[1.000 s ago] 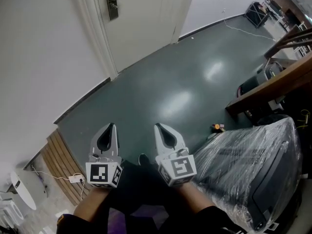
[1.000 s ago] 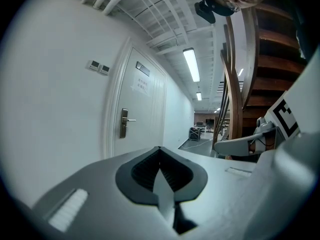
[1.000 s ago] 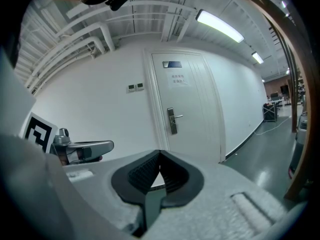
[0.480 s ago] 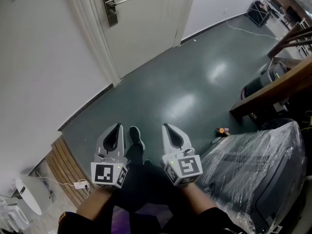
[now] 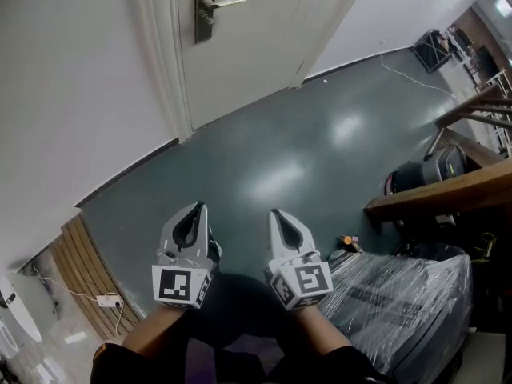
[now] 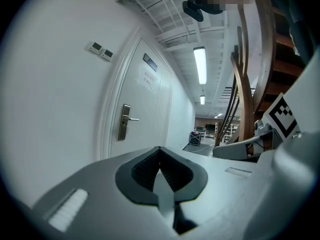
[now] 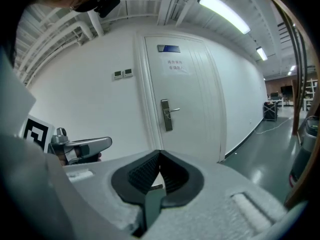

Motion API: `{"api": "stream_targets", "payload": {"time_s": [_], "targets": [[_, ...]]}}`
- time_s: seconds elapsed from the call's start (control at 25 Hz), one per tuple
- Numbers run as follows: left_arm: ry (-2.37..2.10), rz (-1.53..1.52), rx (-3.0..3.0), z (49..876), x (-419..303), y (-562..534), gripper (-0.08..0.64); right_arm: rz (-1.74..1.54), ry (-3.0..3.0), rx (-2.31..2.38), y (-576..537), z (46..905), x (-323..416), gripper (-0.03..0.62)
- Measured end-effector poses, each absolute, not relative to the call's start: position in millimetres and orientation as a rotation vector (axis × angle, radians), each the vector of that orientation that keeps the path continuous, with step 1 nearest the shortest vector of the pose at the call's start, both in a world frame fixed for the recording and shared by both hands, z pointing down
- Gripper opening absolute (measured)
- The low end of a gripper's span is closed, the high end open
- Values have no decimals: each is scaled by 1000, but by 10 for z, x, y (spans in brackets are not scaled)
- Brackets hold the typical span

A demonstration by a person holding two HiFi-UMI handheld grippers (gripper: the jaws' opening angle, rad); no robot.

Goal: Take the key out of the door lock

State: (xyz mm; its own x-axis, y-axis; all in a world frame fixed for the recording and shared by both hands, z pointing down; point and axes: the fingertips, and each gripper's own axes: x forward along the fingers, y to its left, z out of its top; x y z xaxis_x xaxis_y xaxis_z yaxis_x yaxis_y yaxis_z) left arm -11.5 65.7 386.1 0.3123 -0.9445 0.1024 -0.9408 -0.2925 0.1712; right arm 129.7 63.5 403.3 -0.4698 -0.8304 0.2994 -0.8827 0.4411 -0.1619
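Note:
A white door [image 5: 256, 38] stands far ahead, across the green floor. Its metal lock plate [image 5: 206, 8] carries a lever handle [image 5: 228, 3]. The plate shows again in the left gripper view [image 6: 123, 122] and in the right gripper view [image 7: 165, 115]. No key can be made out at this distance. My left gripper [image 5: 194, 210] and right gripper [image 5: 277, 214] are held side by side low in front of the person, both pointing toward the door. Each is shut with nothing between its tips, the left gripper [image 6: 159, 149] and the right gripper [image 7: 159, 153] alike.
A plastic-wrapped bulky object [image 5: 400, 294] sits close at the right, under a wooden stair beam [image 5: 448, 194]. A slatted wooden panel [image 5: 80, 266] and a power strip [image 5: 108, 300] lie at the left by the wall. A small item [image 5: 348, 241] lies on the floor.
The view has shifted, and the lock plate now sits further right in the head view. Both grippers keep their place side by side and stay shut.

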Motion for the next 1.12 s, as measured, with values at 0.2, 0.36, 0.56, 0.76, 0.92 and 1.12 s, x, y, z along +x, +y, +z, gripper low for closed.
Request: {"api": "stream_targets", "payload": {"time_s": [0.2, 0.36, 0.56, 0.76, 0.92, 1.12], "targets": [[-1777, -49, 2340, 3827, -485, 66, 12, 432, -2516, 1447, -7, 4029, 915, -8], [-1802, -65, 2339, 3759, -717, -356, 12, 433, -2533, 1429, -496, 4018, 686, -8], [-1838, -54, 2352, 3669, -989, -719, 12, 403, -2580, 1428, -977, 3885, 429, -8], [-1888, -51, 2318, 3662, -1175, -991, 12, 380, -2615, 1377, -1341, 3816, 238, -8], [-1947, -37, 2274, 3687, -1321, -1229, 12, 367, -2642, 1313, -1688, 3832, 96, -8], [-2029, -9, 2196, 3818, -1454, -1660, 12, 376, -2680, 1208, -2248, 3920, -57, -8]]}}
